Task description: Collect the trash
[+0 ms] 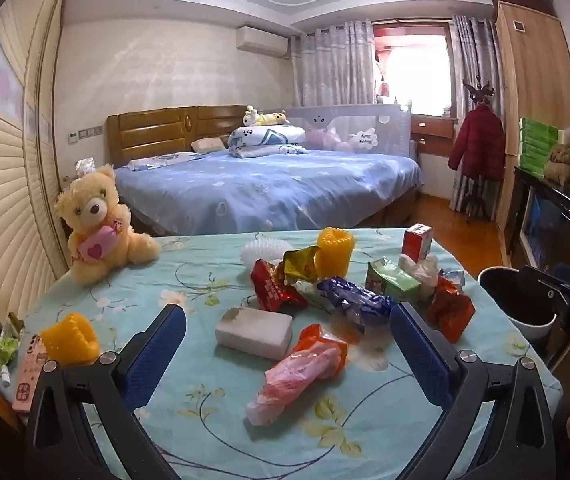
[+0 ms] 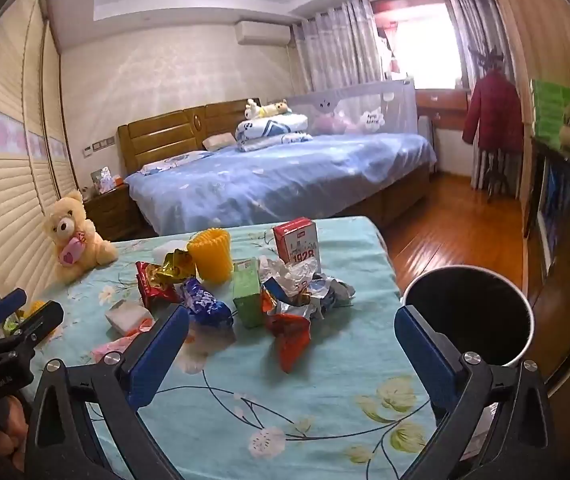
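Observation:
Several crumpled wrappers lie mid-table: a pink-orange wrapper (image 1: pixel 301 368), a blue one (image 1: pixel 353 300) (image 2: pixel 205 304), red ones (image 1: pixel 271 286) (image 2: pixel 289 338), plus a green carton (image 2: pixel 247 294) and a red-white carton (image 2: pixel 297 244). A black trash bin (image 2: pixel 469 320) (image 1: pixel 513 300) stands off the table's right edge. My left gripper (image 1: pixel 287 342) is open and empty, its fingers either side of the pink-orange wrapper and a white block (image 1: pixel 253 332). My right gripper (image 2: pixel 291 344) is open and empty above the table's near right part, in front of the pile.
A teddy bear (image 1: pixel 99 224) sits at the far left of the floral tablecloth (image 2: pixel 285 408). Yellow ribbed cups (image 1: pixel 335 252) (image 1: pixel 71 338), a phone (image 1: pixel 29 376) at the left edge. A bed lies behind; wooden floor at right.

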Motion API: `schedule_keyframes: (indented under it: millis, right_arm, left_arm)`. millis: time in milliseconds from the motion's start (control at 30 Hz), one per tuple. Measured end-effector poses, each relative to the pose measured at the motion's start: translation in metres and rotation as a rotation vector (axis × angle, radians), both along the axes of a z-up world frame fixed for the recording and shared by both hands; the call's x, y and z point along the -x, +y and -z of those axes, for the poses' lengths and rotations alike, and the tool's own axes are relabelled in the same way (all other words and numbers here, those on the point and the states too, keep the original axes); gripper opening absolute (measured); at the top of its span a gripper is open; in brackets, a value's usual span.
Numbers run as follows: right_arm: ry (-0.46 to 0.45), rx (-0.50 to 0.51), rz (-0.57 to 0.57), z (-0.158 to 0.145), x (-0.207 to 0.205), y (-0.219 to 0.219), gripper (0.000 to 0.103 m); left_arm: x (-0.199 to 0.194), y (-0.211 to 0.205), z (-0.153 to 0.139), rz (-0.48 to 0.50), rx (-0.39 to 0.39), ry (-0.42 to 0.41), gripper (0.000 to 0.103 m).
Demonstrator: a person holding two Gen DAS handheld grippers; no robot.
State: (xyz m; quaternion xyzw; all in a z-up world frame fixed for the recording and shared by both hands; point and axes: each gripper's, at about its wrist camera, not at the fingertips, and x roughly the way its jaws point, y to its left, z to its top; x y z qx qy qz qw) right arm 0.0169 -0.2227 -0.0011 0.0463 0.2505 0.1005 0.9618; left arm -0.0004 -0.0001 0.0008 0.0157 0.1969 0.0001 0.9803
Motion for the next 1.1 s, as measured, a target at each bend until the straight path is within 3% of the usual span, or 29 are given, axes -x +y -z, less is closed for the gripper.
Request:
schedule_keyframes:
  millis: [100, 133, 167, 333, 1100]
  right_arm:
    - [0.027, -0.019, -0.004, 0.002, -0.005, -0.005, 0.103]
    - [0.02, 0.0, -0.003, 0.002, -0.006, -0.005, 0.103]
    - [-0.003, 0.035, 0.004, 0.001, -0.004, 0.0, 0.103]
    - [-0.016, 0.034, 0.005, -0.002, 0.011, 0.004, 0.103]
    - [-0.003, 0.014, -0.016, -0.003, 0.009, 0.005, 0.103]
  left_arm:
    - [0.002, -0.002, -0.003, -0.002, 0.016, -0.012, 0.102]
    - [0.011, 0.001, -0.003, 0.01, 0.03, -0.034, 0.102]
    - [0.004, 0.006, -0.001, 0.015, 0.052, -0.005, 0.102]
    - [0.005, 0.004, 0.0, 0.019, 0.028, 0.001, 0.102]
    - [0.004, 0.006, -0.002, 0.016, 0.05, 0.004, 0.102]
